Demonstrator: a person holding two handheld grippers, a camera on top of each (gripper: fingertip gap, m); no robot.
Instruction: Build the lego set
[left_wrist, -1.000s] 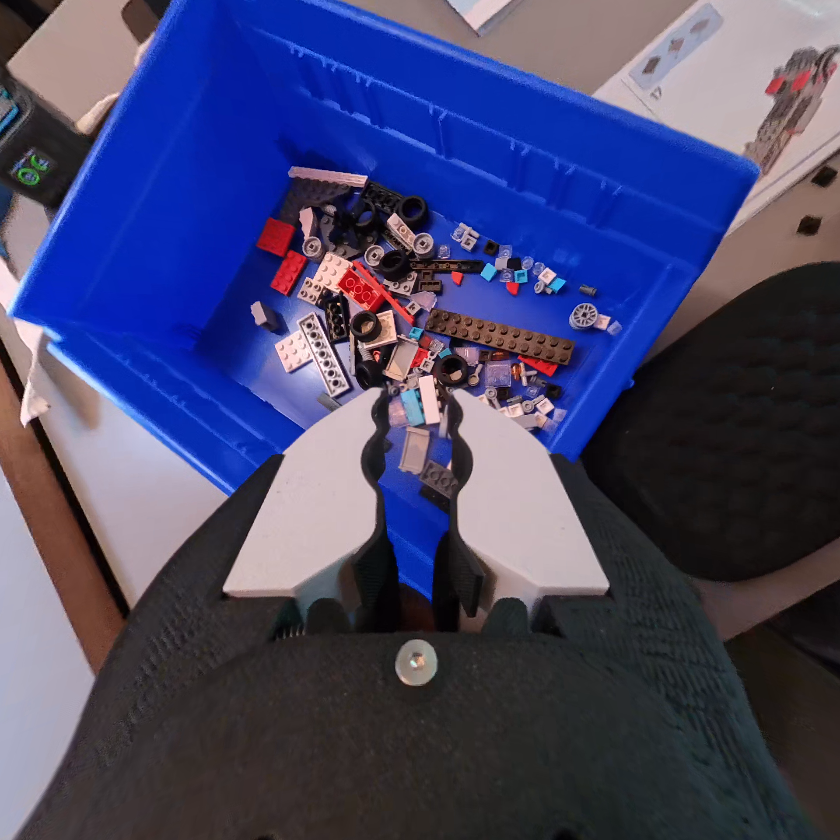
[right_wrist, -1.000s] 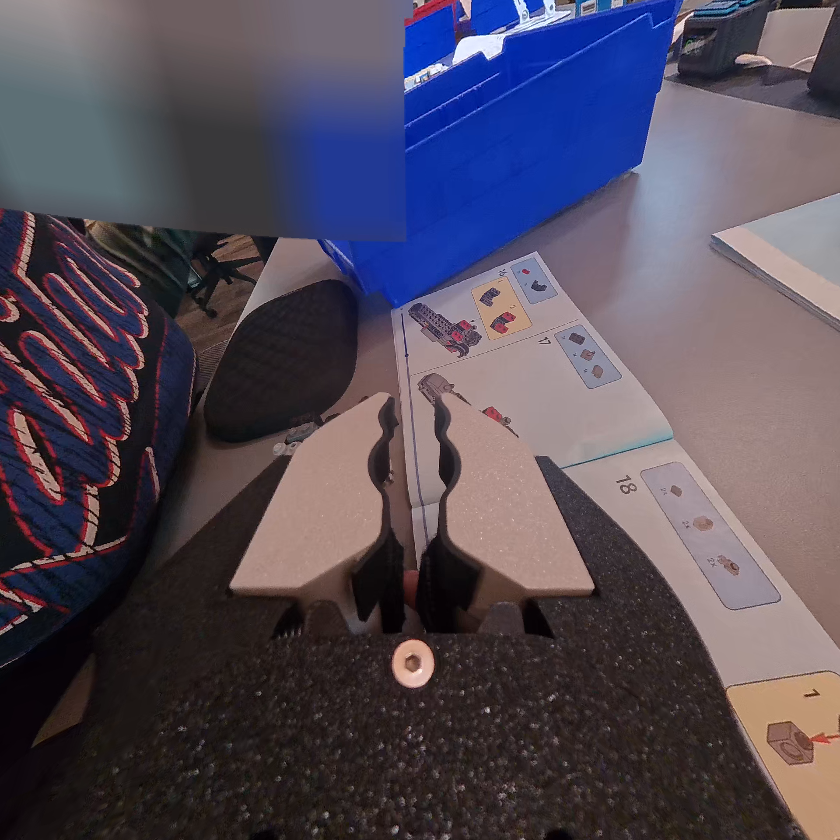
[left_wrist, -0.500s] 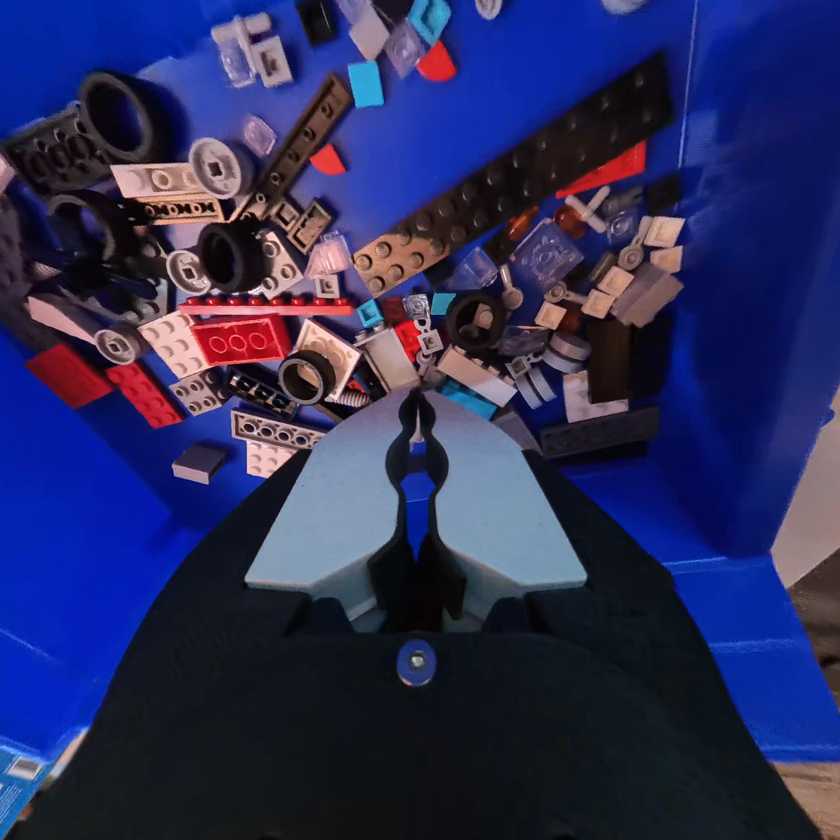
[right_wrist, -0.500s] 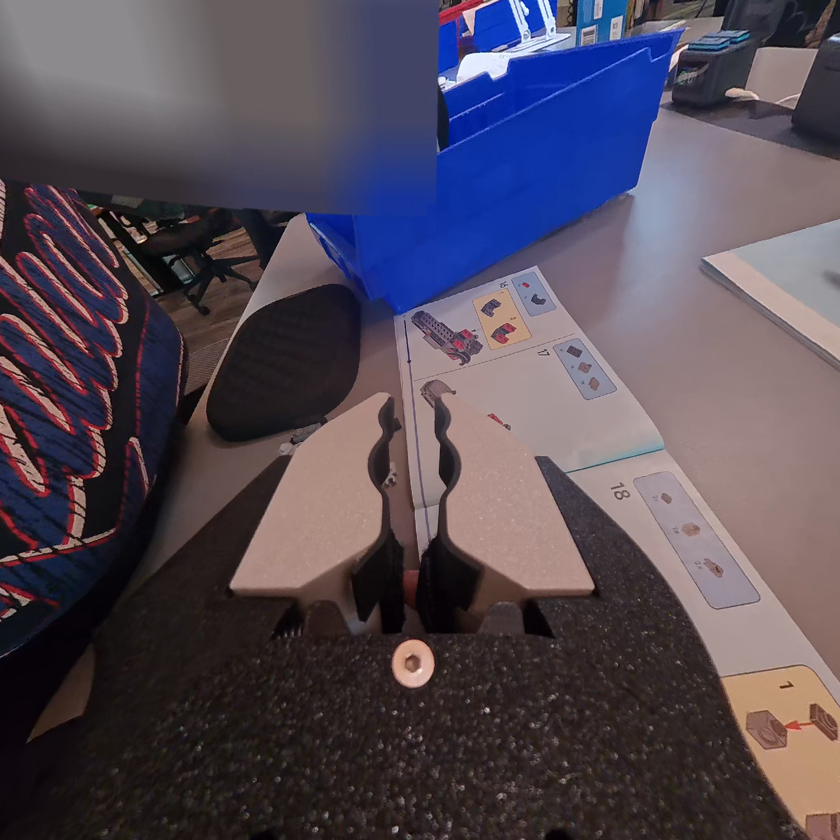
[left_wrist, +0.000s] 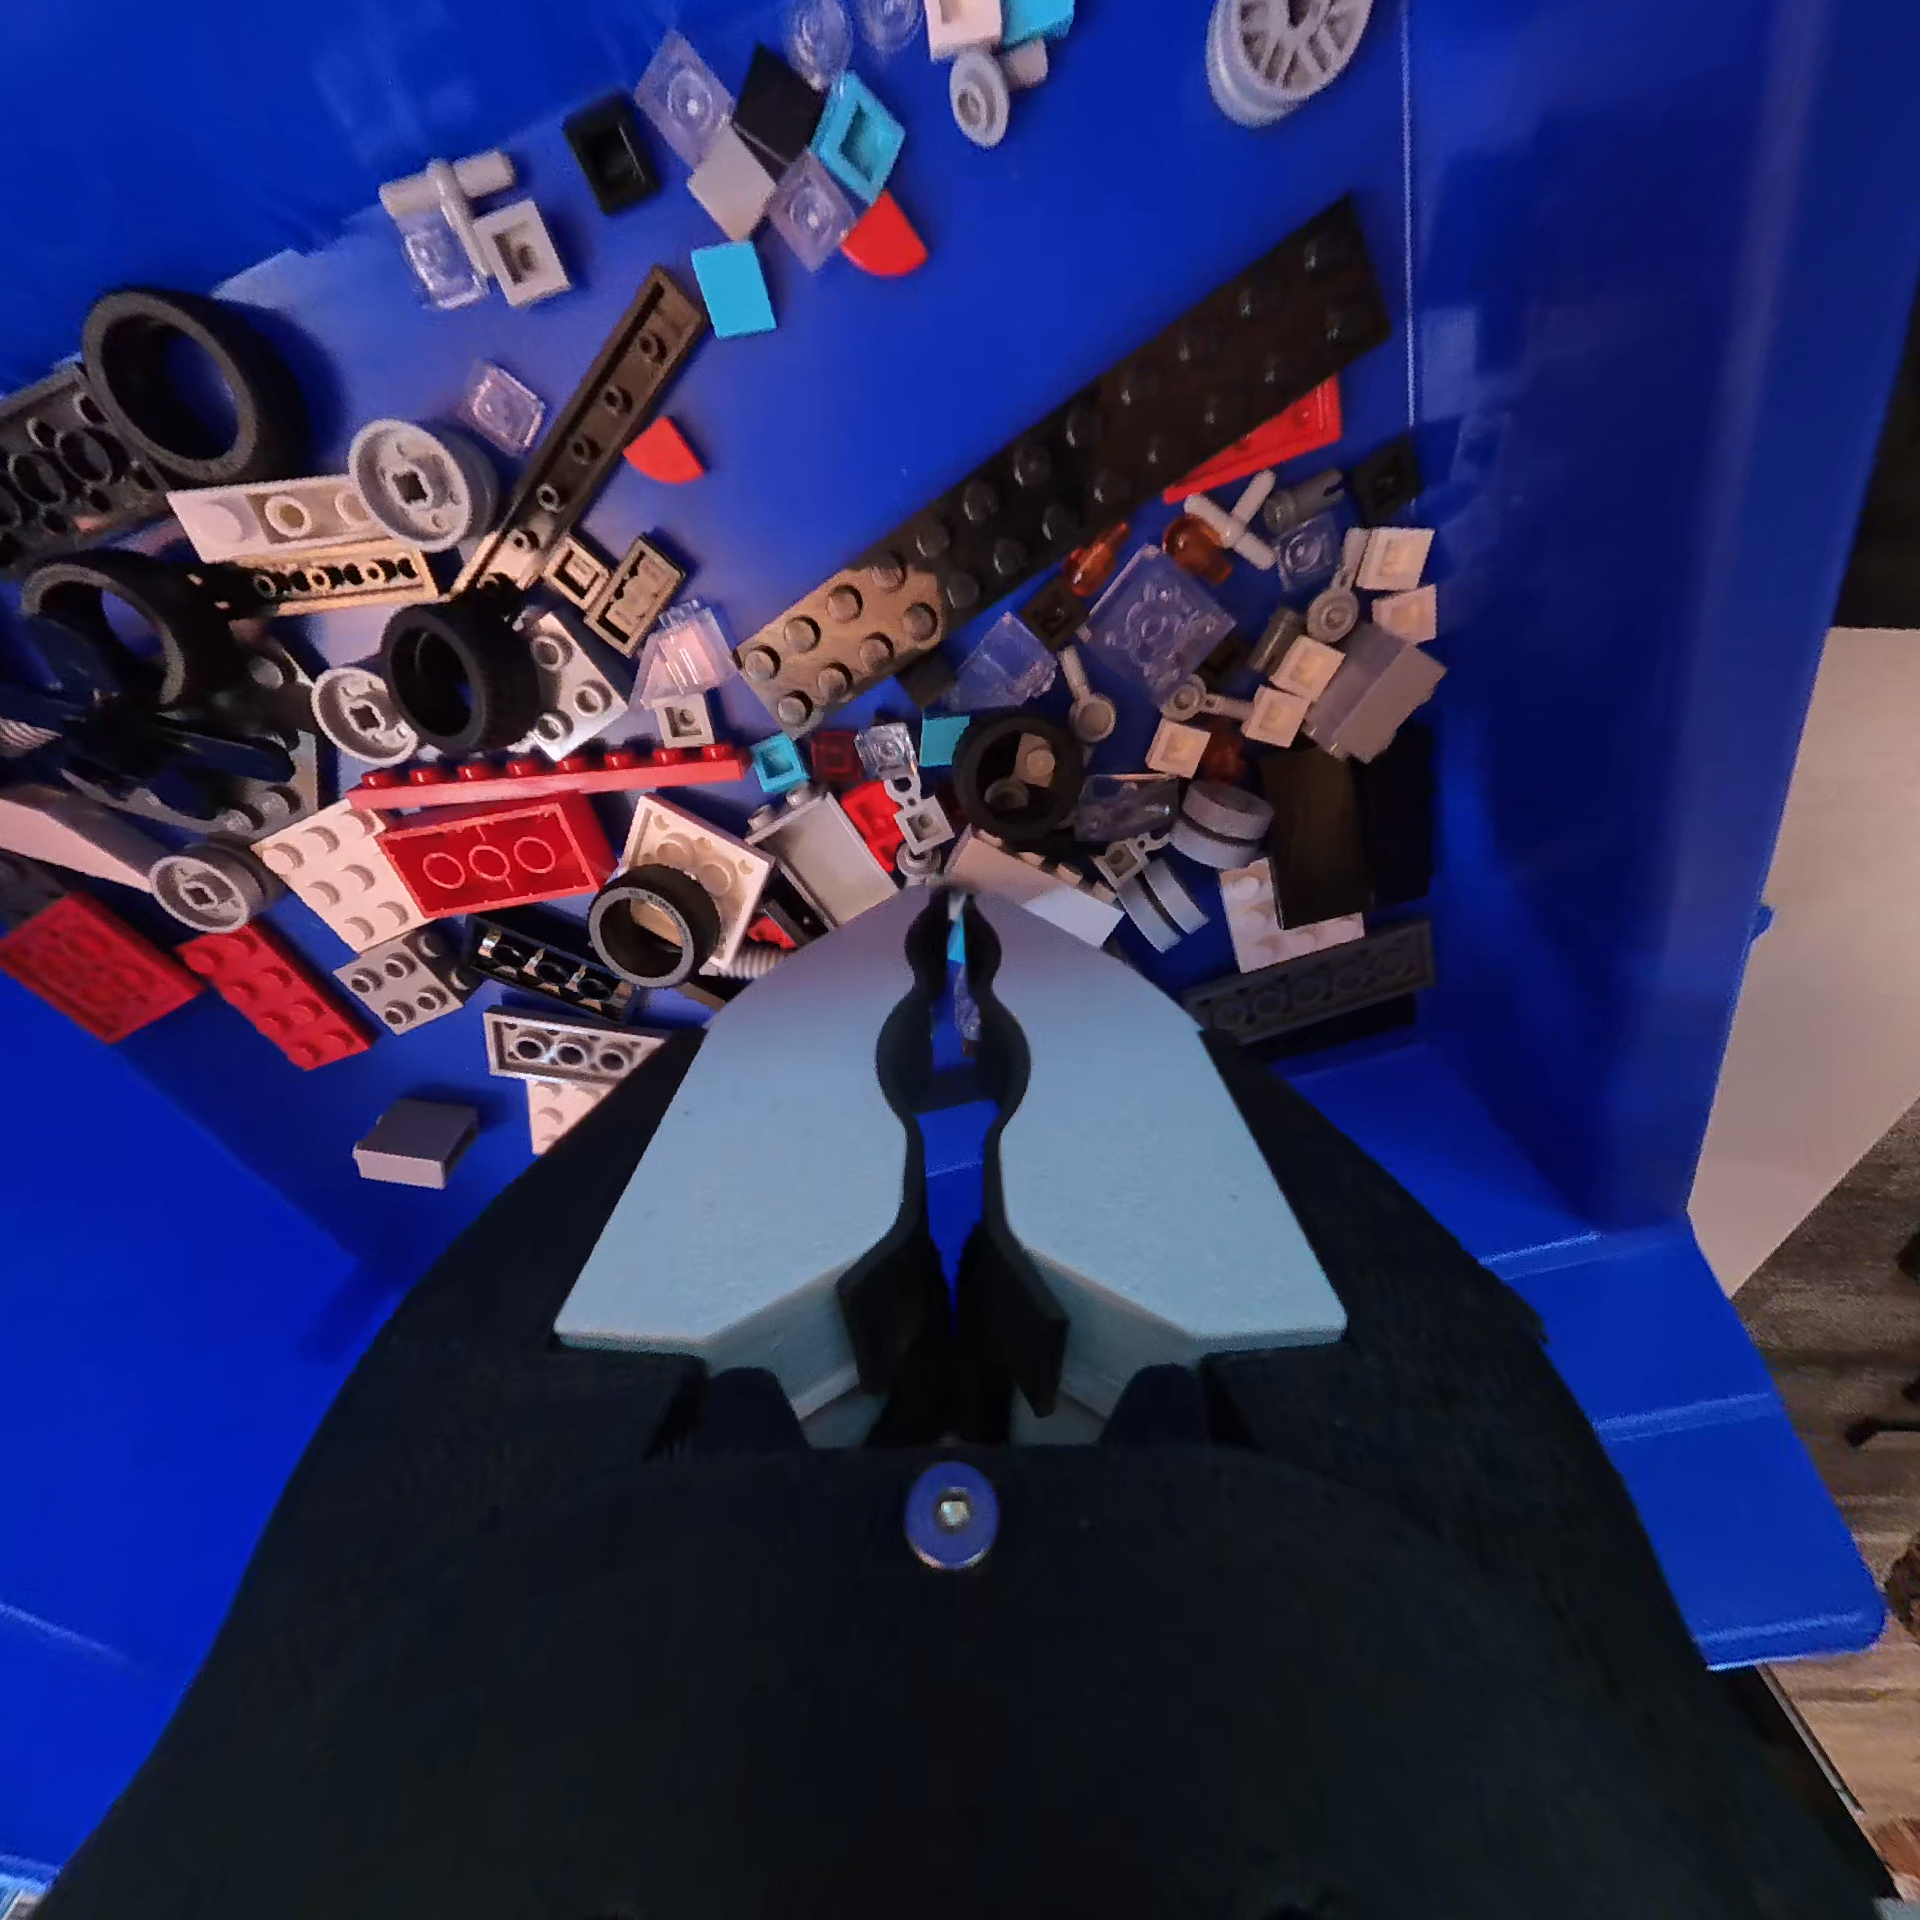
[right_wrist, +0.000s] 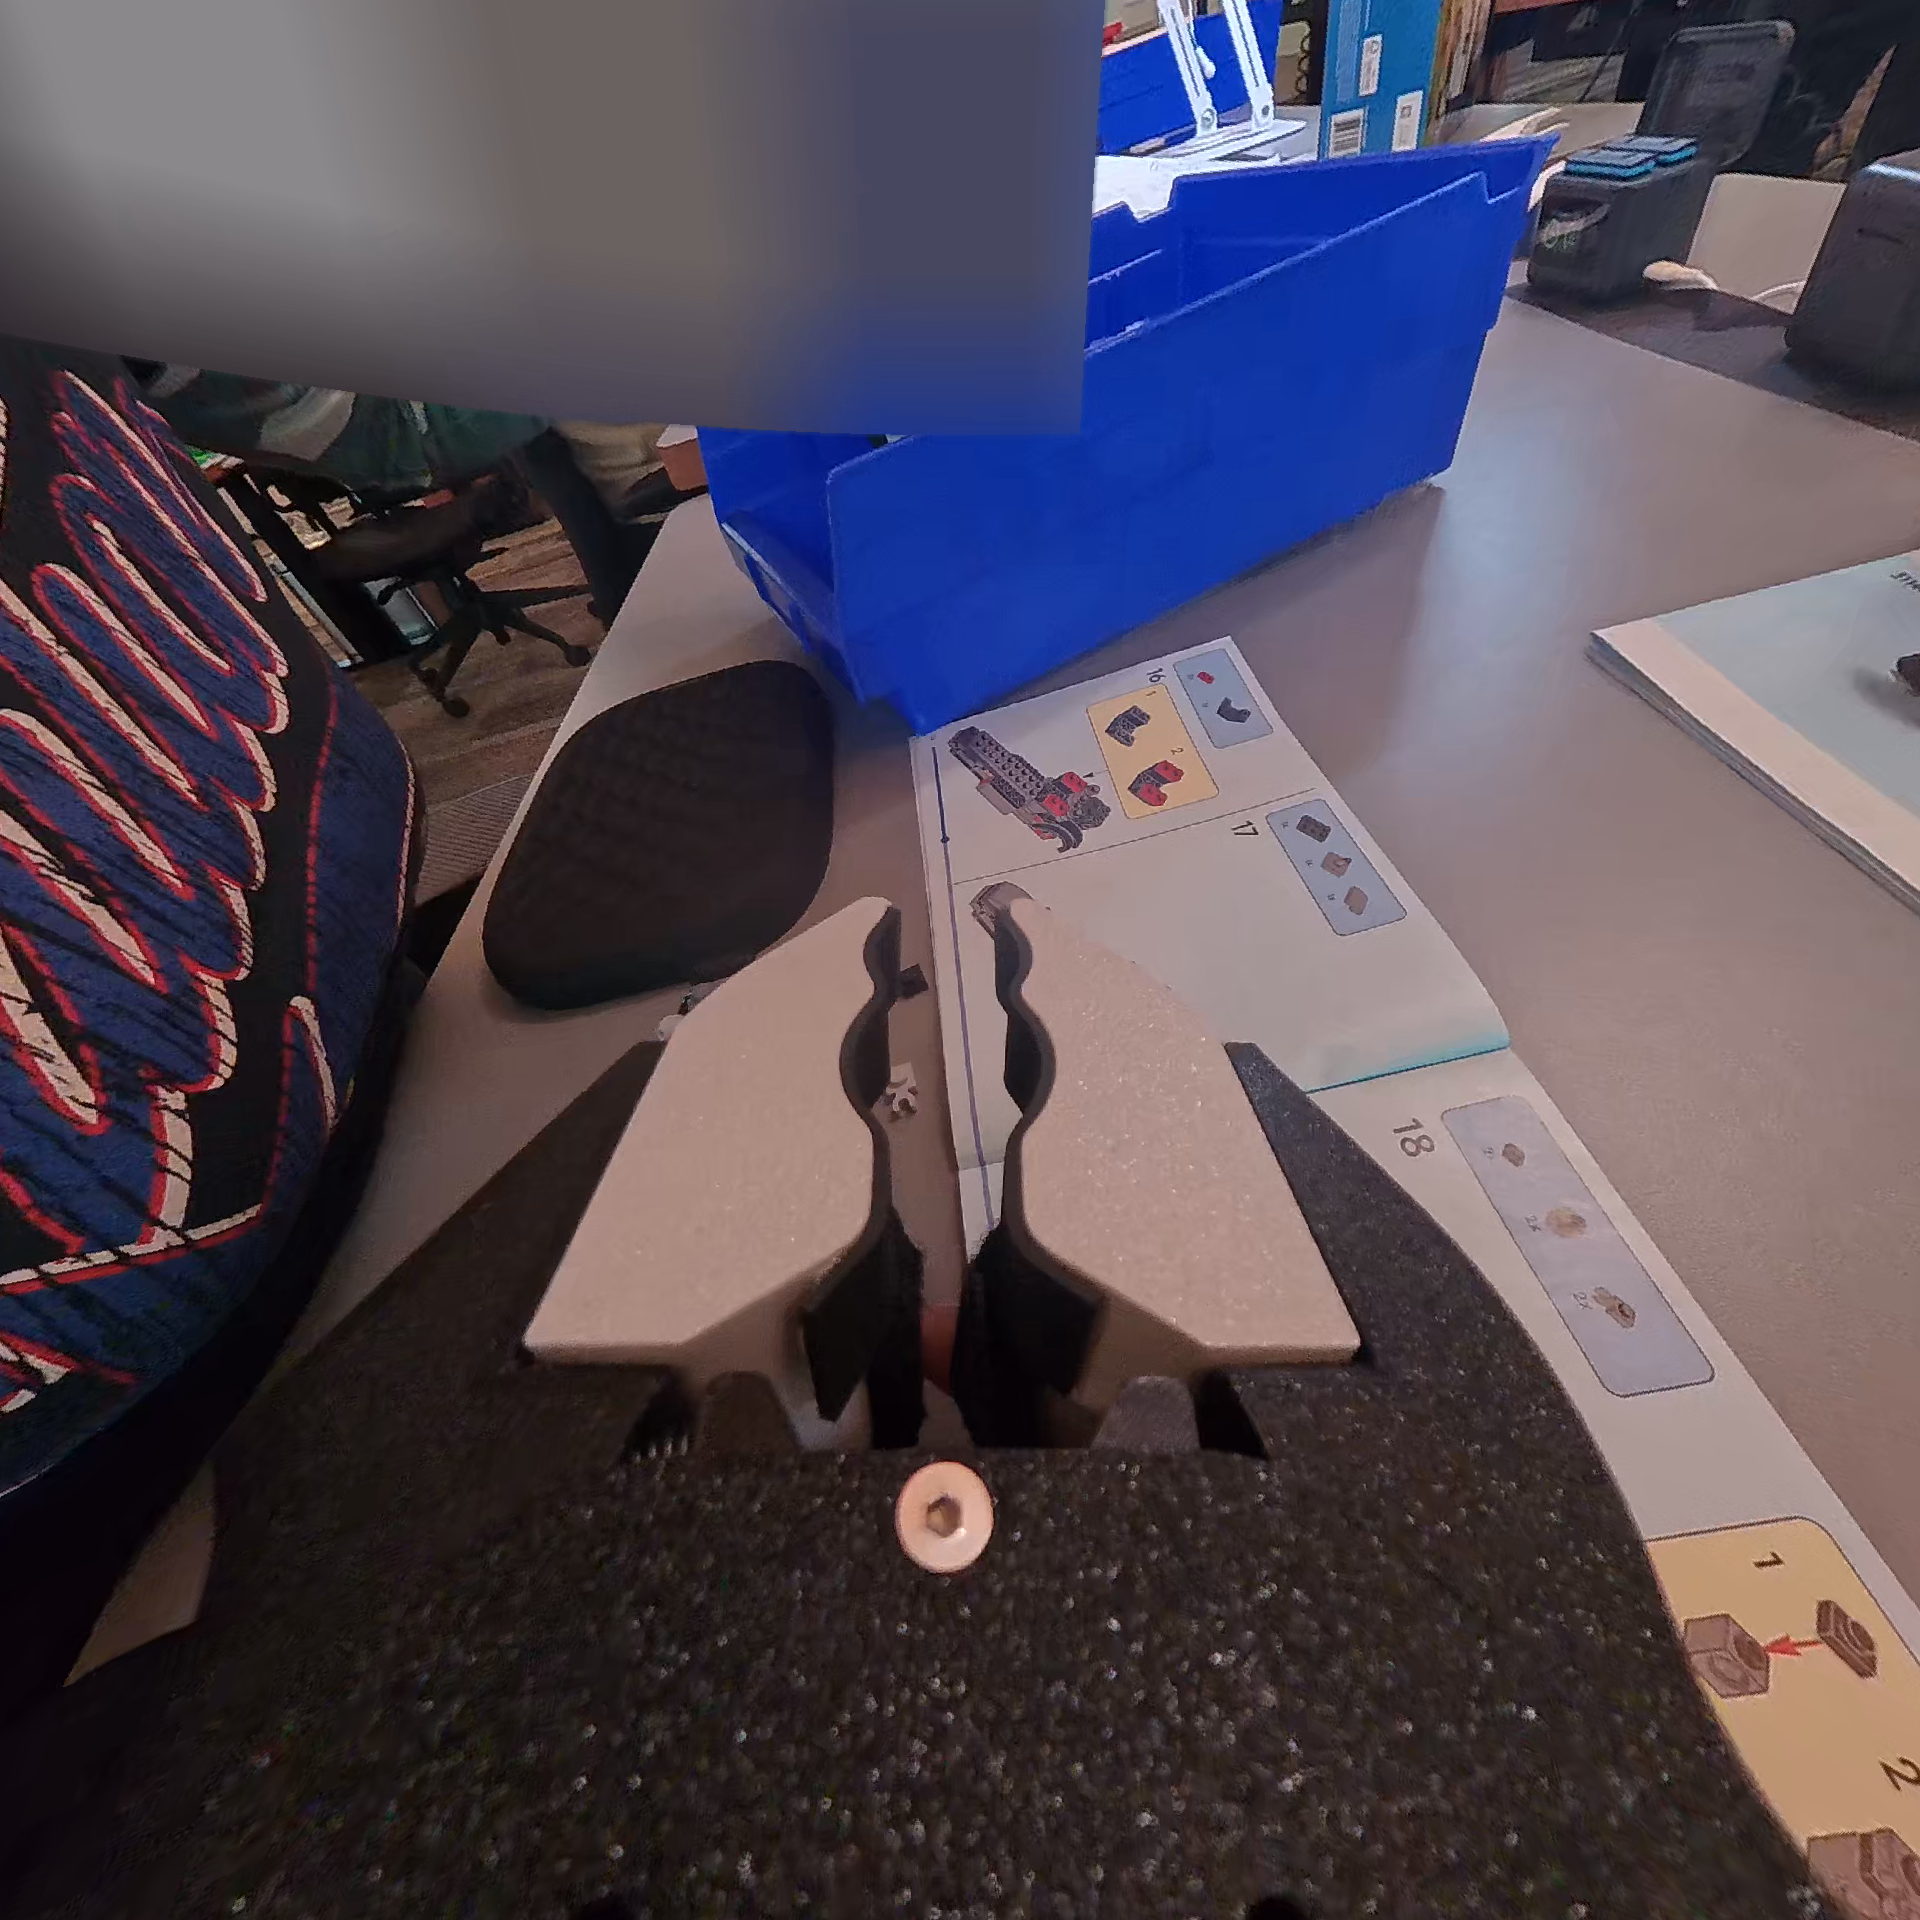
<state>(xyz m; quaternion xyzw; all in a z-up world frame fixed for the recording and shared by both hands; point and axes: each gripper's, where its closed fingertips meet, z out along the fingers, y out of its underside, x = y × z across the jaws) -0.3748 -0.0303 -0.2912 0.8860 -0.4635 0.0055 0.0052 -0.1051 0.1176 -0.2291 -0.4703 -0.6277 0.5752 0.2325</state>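
Left gripper (left_wrist: 954, 906) low inside the blue bin (left_wrist: 1621, 520), fingertips nearly closed on a thin light-blue piece (left_wrist: 960, 951) at frame centre; pinched, as far as the blur allows. Loose lego pieces lie all round the tips on the bin floor: long black plate (left_wrist: 1081, 488) running up to the right, red brick (left_wrist: 494, 854) left of centre, black tyres (left_wrist: 187, 384) at the left edge, grey wheel (left_wrist: 1283, 42) at the top, small grey and clear bits piled against the right wall. Bin wall rises on the right; beyond it, at the right edge, a pale tabletop and patterned floor.

Right gripper (right_wrist: 943, 925) hangs above the table (right_wrist: 1610, 582), jaws apart by a narrow gap, nothing between them. Under its tips, the left margin of an open instruction booklet (right_wrist: 1195, 935) lying flat on the grey surface; two tiny pieces on the table show in the gap. Black pad (right_wrist: 665, 831) just left of the booklet at the table edge. Bin sits beyond the booklet, upper centre. Second booklet (right_wrist: 1787, 717) at the right edge. Person's patterned sleeve (right_wrist: 156, 831) fills the left. Behind: office chairs, dark cases on the far table, boxes.
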